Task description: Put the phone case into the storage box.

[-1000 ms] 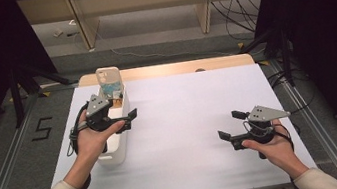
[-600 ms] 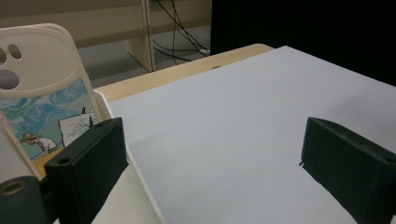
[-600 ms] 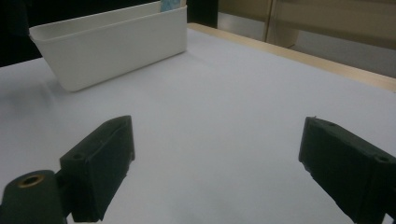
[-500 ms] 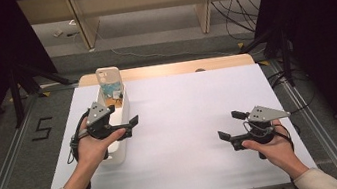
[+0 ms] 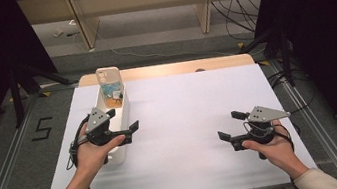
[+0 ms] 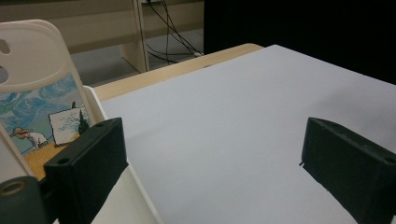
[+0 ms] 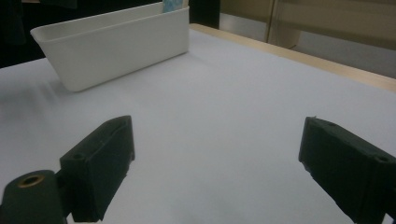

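Phone case [image 5: 108,81] with painted scene stands upright in far end of white bin [image 5: 119,113], leaning against its end wall. Bin sits near left edge of white table [image 5: 190,116], toward far left corner.

Left gripper [image 5: 121,123] hovers over bin's near half, jaws wide apart, nothing between them. Right gripper [image 5: 232,125] rests low near right edge, jaws spread wide, empty, well apart from bin.

Judgement: case looks already stowed; placing done. Left to do: little beyond drawing hands clear.

Bright overhead light on the white table [image 5: 186,122], dark surroundings, soft shadows, near jaws slightly blurred.
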A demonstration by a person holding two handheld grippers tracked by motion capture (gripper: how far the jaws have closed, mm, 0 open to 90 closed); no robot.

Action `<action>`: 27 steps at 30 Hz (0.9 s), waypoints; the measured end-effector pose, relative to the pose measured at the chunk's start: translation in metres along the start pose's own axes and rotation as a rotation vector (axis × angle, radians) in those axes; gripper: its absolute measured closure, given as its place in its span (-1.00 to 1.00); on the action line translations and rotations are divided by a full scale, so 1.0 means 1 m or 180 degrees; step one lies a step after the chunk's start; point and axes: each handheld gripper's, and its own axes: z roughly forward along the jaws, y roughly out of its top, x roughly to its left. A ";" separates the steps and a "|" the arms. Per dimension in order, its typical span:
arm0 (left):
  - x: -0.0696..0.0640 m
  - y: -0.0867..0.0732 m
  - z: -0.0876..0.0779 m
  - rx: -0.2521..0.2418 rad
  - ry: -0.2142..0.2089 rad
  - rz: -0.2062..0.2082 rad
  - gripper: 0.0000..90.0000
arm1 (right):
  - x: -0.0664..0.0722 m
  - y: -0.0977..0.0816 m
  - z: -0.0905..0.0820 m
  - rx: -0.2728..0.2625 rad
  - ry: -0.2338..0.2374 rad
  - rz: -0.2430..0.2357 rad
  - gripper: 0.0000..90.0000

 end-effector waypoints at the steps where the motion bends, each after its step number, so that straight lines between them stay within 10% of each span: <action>1: 0.000 0.000 -0.001 -0.0002 -0.0004 0.0013 -0.86 | 0.000 0.000 0.000 0.0000 -0.0001 0.0000 -0.75; 27: -0.007 -0.013 -0.009 -0.0007 -0.0073 0.0079 -0.87 | 0.002 0.000 -0.001 -0.0001 0.0037 -0.0030 -0.75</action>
